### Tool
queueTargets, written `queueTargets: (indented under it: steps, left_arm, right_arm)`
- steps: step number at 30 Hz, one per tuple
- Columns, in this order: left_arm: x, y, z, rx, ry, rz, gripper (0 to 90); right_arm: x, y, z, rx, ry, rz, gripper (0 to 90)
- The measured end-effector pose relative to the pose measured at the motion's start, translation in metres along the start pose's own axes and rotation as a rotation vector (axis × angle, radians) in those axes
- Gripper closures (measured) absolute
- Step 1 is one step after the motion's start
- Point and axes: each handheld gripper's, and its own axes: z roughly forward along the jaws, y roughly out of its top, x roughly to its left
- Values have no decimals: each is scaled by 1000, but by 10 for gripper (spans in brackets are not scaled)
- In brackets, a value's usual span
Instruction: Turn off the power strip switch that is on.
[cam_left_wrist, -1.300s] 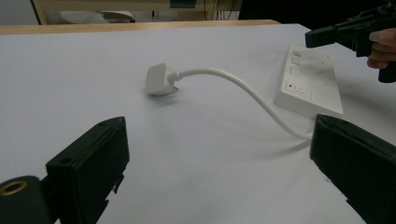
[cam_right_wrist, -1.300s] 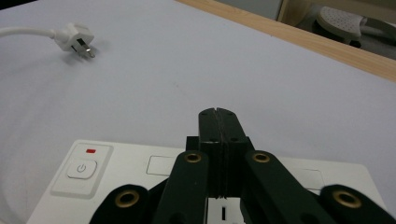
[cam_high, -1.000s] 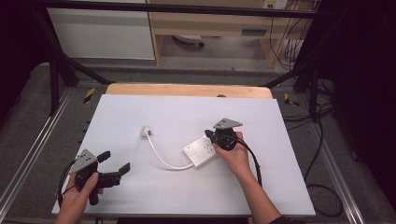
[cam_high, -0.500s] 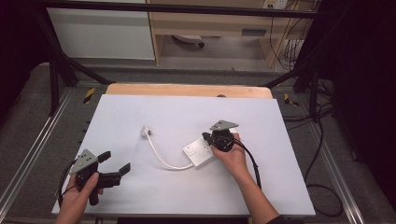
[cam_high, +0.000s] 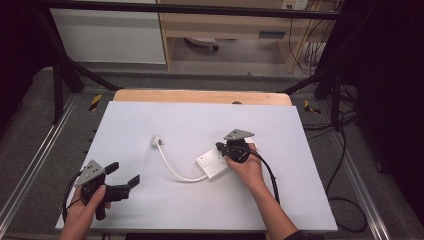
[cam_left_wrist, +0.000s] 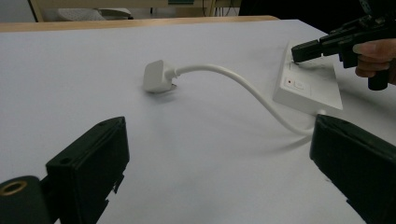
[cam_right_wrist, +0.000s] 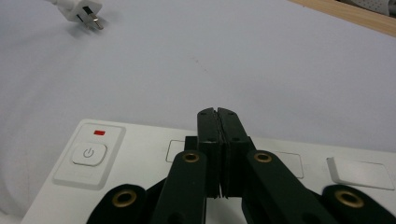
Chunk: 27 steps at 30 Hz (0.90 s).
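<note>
A white power strip (cam_high: 214, 163) lies on the white table top, its cable (cam_high: 172, 170) curving left to a white plug (cam_high: 157, 140). My right gripper (cam_high: 220, 147) is shut, jaws pressed together with nothing between them, its tips resting over the strip's top face (cam_right_wrist: 140, 154) beside the power button (cam_right_wrist: 88, 153). The plug (cam_right_wrist: 84, 10) lies far off at the top left there. My left gripper (cam_high: 124, 175) stands open near the table's front left, aimed toward the plug (cam_left_wrist: 159, 76) and the strip (cam_left_wrist: 308, 86). The right gripper (cam_left_wrist: 303, 48) touches the strip's far end in the left gripper view.
A wooden board edge (cam_high: 200, 96) runs along the table's far side. Metal frame rails (cam_high: 30, 165) flank the table on the left and right. Cables (cam_high: 345, 210) lie on the floor to the right. Bare table top spreads between the two grippers.
The right gripper has shifted slightly down and left onto the power strip. The left gripper has stayed put.
</note>
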Motion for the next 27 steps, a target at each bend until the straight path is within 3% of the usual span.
queueTargets:
  steps: [27]
  left_arm:
    - [0, 0, 0, 1, 0, 2, 46]
  right_arm:
    - [3, -3, 0, 1, 4, -7, 900]
